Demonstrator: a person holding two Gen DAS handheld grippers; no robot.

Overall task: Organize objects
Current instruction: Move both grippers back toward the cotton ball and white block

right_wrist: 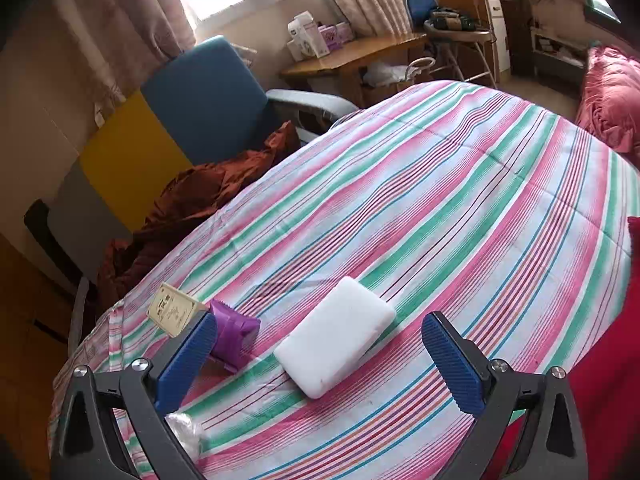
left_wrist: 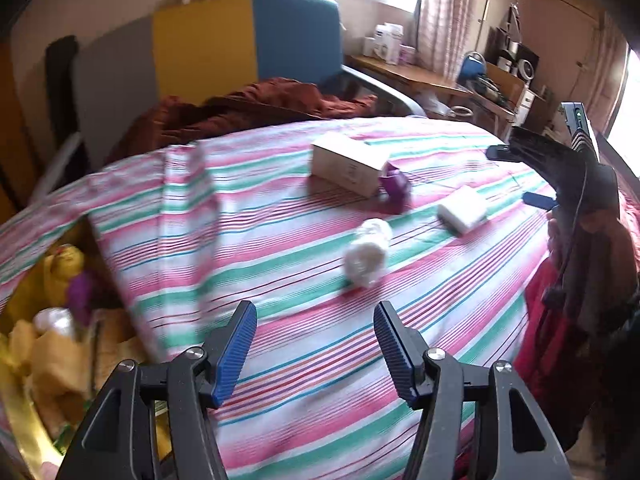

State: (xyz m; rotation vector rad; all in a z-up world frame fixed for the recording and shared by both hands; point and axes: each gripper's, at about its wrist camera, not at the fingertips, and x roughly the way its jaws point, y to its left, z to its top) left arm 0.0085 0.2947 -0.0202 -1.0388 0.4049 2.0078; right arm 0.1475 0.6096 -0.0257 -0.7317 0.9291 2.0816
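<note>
Sponge [right_wrist: 335, 336], a white block on the striped bed [right_wrist: 460, 200], lies centre-low in my right view, just ahead of my empty, spread right gripper [right_wrist: 320, 364], its long axis running lower-left to upper-right. My left gripper [left_wrist: 316, 348] is also released and sits farther off.

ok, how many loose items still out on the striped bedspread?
4: a clear plastic bottle nearest the left gripper, a flat white rectangular block before the right gripper, a purple plastic piece beside it, and a beige cardboard box behind. More may be hidden.
</note>
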